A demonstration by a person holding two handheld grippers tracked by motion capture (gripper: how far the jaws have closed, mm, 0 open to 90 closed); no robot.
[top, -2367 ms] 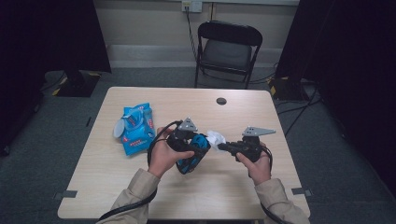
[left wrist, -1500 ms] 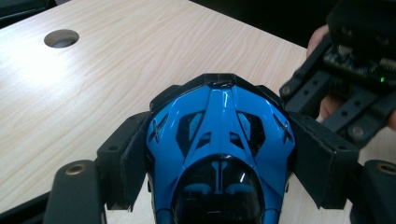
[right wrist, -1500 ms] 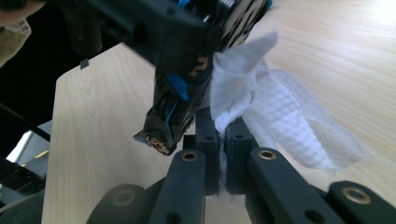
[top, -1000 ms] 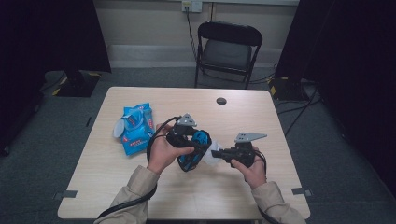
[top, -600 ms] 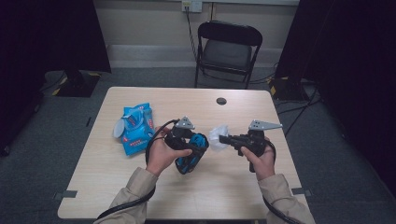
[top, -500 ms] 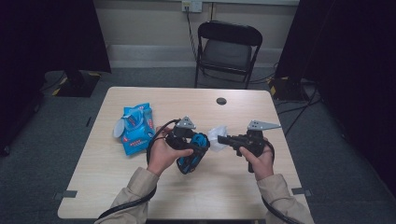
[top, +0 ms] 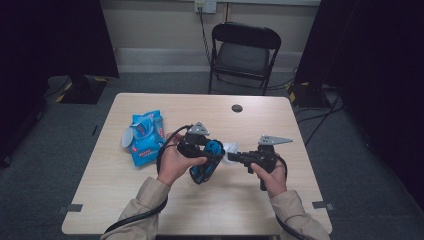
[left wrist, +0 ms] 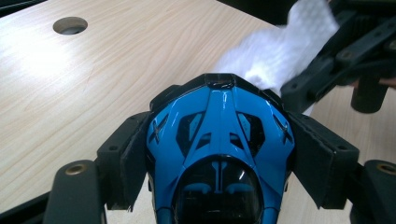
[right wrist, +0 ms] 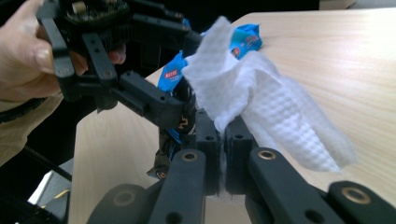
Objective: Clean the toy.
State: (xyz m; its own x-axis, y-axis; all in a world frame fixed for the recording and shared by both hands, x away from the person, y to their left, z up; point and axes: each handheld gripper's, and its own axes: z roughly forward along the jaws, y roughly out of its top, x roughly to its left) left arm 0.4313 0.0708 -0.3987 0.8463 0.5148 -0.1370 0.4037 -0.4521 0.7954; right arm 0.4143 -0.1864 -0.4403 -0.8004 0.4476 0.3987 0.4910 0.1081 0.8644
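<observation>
While the left hand-held gripper (left wrist: 219, 154) clamps the blue toy car (left wrist: 219, 140), the right hand-held gripper (right wrist: 223, 128) — jaws pinched on a white wipe (right wrist: 261, 102) — wipes its nose at 1 o'clock; next, rub along the body.

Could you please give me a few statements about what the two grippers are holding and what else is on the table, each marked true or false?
1. The left gripper is clamped on a blue and black toy car. True.
2. The right gripper holds a white wipe. True.
3. The right gripper's jaws stand wide open. False: they are shut on the wipe.
4. The blue wipes packet lies on the table to the left of the person's left hand. True.
5. The wipes packet sits on the folding chair. False: it lies on the table; the chair seat holds nothing.
6. The toy car rests flat on the table. False: it is held up off the tabletop.
</observation>
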